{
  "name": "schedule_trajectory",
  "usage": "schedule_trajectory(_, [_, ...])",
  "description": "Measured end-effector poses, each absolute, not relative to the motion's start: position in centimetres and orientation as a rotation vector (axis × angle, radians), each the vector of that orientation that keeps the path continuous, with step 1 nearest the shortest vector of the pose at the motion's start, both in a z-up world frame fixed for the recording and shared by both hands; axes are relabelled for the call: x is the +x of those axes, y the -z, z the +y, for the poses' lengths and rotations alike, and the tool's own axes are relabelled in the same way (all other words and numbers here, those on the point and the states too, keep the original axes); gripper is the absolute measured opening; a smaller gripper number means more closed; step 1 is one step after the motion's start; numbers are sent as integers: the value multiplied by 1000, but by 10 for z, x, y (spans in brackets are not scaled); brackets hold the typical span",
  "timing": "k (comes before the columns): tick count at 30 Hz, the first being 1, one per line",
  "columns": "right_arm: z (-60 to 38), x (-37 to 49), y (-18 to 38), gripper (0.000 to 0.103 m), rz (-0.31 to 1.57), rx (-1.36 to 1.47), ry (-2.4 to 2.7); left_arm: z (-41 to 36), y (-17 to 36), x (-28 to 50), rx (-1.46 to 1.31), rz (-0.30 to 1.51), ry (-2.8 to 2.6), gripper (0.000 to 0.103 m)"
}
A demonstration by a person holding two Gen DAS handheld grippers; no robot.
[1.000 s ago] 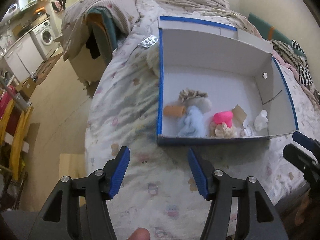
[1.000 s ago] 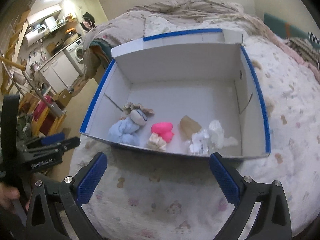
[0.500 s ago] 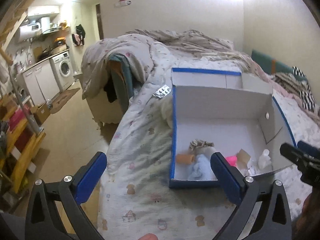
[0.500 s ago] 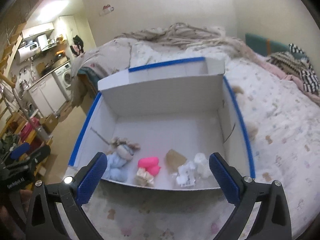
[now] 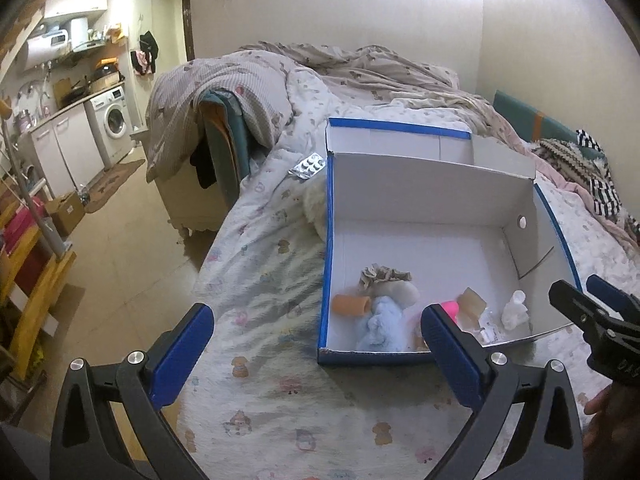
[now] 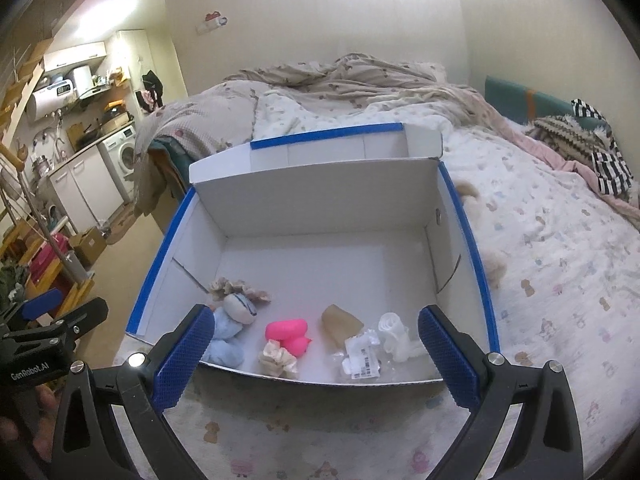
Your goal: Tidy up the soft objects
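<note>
A cluster of soft items lies along the near wall of an open white box point(image 6: 320, 204) with blue-taped edges, which rests on a bed point(image 6: 560, 264) covered in a printed quilt. From the box's left side come a pale blue plush point(image 6: 226, 340) with a beige frilled scrunchie point(image 6: 236, 289) behind it, then a bright pink piece point(image 6: 289, 331) touching a cream scrunchie point(image 6: 278, 362), a tan piece point(image 6: 340, 322), and crumpled white wrapping with a barcode label point(image 6: 362, 358) beside a white roll point(image 6: 394, 334). The left wrist view also shows an orange tube point(image 5: 351, 305) lying against the blue plush near the box's left wall. The left gripper point(image 5: 316, 334) hangs over the quilt before the box, its jaws having just spread wide, nothing between them. The right gripper point(image 6: 314, 340) is held in front of the box's near wall, jaws likewise wide apart and empty. A blister pack of pills point(image 5: 309, 166) lies on the quilt just outside the box's far left corner. A washing machine point(image 5: 112, 124) stands in the kitchen corner beyond the bed.
</note>
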State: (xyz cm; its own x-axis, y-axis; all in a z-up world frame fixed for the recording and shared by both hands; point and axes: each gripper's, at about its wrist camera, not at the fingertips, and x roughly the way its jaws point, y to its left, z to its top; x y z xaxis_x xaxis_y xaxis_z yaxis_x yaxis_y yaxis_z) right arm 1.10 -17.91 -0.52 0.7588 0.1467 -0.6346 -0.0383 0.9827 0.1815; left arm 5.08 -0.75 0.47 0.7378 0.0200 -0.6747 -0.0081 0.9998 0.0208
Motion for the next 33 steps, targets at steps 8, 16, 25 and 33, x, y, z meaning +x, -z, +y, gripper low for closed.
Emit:
schedule_trajectory(8, [-178, 10, 6, 103, 708, 149, -98, -5, -4, 48, -10, 744, -7, 103])
schedule_trajectory(16, [-176, 10, 7, 103, 707, 140, -95, -4, -5, 47, -17, 746, -1, 103])
schedule_trajectory(25, [-176, 10, 6, 103, 707, 140, -95, -5, -5, 46, -22, 745, -2, 103])
schedule_trajectory(33, [-176, 10, 6, 103, 707, 139, -95, -5, -6, 46, -23, 745, -3, 103])
